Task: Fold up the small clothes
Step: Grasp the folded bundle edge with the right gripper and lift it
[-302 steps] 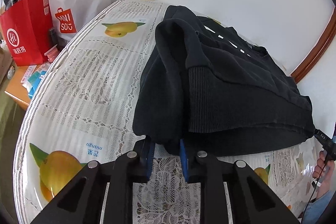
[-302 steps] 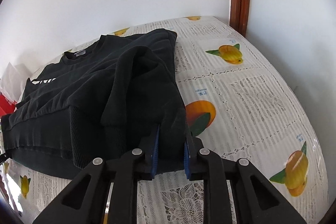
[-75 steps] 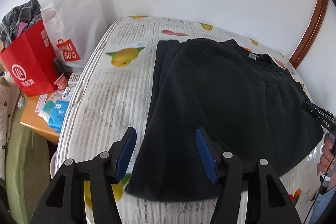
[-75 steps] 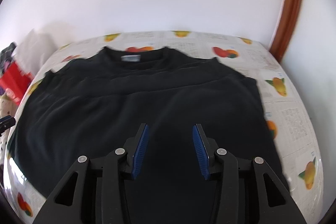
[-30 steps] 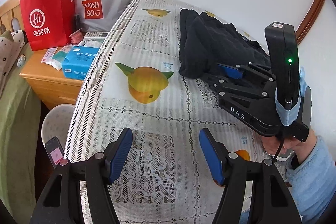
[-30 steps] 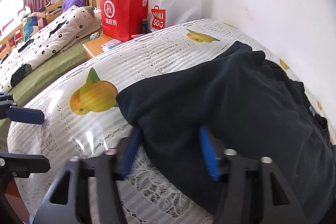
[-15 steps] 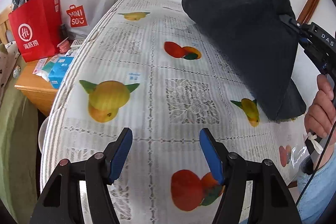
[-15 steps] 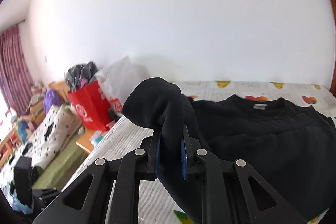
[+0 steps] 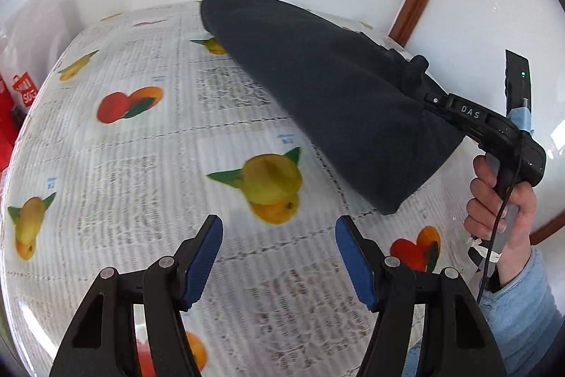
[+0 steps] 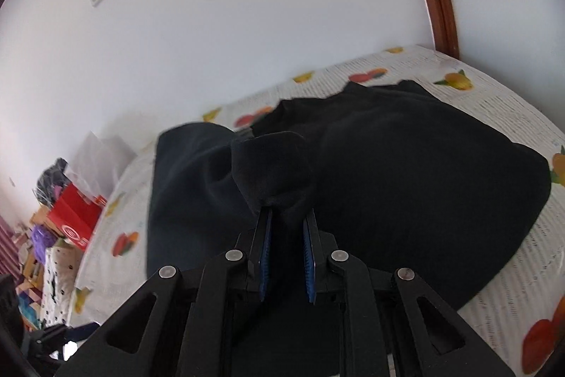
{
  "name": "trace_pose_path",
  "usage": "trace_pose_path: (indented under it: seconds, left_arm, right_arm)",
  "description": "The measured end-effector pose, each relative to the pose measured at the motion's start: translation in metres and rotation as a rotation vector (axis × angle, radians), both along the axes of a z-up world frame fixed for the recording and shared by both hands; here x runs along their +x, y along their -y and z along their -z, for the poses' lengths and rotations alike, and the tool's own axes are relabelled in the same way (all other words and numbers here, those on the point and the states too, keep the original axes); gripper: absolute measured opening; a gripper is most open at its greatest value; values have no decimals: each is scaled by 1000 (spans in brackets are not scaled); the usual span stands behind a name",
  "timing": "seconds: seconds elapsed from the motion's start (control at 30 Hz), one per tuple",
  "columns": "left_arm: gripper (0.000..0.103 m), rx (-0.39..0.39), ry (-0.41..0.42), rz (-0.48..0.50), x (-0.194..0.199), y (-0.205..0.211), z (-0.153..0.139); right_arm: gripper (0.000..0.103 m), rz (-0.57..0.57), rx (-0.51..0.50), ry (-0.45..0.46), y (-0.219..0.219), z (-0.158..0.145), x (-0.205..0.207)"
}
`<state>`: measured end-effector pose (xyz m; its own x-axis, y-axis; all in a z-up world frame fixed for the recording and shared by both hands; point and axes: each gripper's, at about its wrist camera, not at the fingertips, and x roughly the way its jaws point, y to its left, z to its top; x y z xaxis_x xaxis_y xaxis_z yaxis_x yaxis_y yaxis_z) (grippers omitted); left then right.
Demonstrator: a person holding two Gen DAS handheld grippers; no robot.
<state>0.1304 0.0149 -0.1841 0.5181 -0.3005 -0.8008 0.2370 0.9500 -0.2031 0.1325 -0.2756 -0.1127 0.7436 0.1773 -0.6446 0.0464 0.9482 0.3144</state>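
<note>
The worktop point(image 9: 148, 172) fills most of the room's near side, covered in a glossy lace-patterned cloth printed with mangoes and peaches. Across its far right part lies the black sweatshirt point(image 9: 339, 101), thick and fleecy, matte against the shiny cover. One side of it is lifted off the cloth and drawn over the rest, hanging in a taut slanting sheet from the right gripper point(image 10: 286, 242); the far portion rests on the worktop near the wall. That gripper's fingers point(image 10: 265, 246) have just been closing and now pinch a bunched fold of the fabric between their blue pads. The person's hand point(image 9: 501, 196), in a pale blue sleeve, grips its handle.

This looks like a sideways fold in progress: one half carried over the other. The next move should call for lowering the lifted edge evenly onto the lying half, then letting go without dragging it askew.

The left gripper point(image 9: 279, 257) hangs over bare cloth, fingers wide apart, holding nothing.
</note>
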Motion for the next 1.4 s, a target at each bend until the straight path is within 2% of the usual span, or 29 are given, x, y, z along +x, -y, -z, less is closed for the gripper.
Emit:
trace_pose_path:
  seconds: [0.1, 0.13, 0.27, 0.43, 0.57, 0.67, 0.73, 0.77, 0.8, 0.83, 0.87, 0.9, 1.0, 1.07, 1.23, 1.4]
  left_arm:
    - [64, -1, -8, 47, 5, 26, 3]
    - [64, 1, -14, 61, 6, 36, 5]
    - [65, 14, -19, 106, 11, 60, 7]
    - [66, 34, -21, 136, 16, 82, 12]
    - [66, 101, 6, 118, 24, 96, 21]
    - [66, 113, 22, 116, 27, 100, 22]
    - [56, 105, 35, 114, 27, 100, 20]
    - [54, 102, 37, 111, 28, 99, 20]
    - [47, 93, 39, 105, 28, 97, 20]
    - [41, 76, 46, 99, 28, 93, 20]
    - [39, 58, 48, 93, 28, 87, 19]
    - [35, 38, 47, 84, 28, 81, 18]
    - [27, 8, 50, 46, 28, 63, 17]
    - [17, 12, 57, 10, 28, 47, 16]
    - [14, 13, 62, -54, 25, 6, 15]
    - [14, 14, 60, -120, 20, -33, 15]
  right_arm:
    - [18, -7, -92, -37, 12, 3, -5]
    - [22, -20, -115, -36, 16, 1, -8]
    - [51, -84, -87, -9, 30, -14, -15]
    - [55, -154, -45, 28, 28, -23, -9]
    - [55, -167, -25, 4, 19, -19, 8]
    - [55, -166, -16, -21, 15, -11, 24]
    - [55, -166, 6, -48, 13, -5, 37]
    - [55, -167, 17, -57, 12, -2, 42]
    - [54, -168, 19, -67, 9, 1, 48]
    - [41, -167, 13, -73, 7, 4, 52]
    - [20, -175, 6, -79, 4, 6, 56]
    - [18, -184, -10, -97, -1, 9, 60]
    - [16, -189, -64, -107, -15, 13, 64]
    - [16, -196, -84, -98, -26, 13, 64]
    - [15, -228, -81, -94, -53, 15, 70]
    - [15, -286, -128, -75, -97, 16, 75]
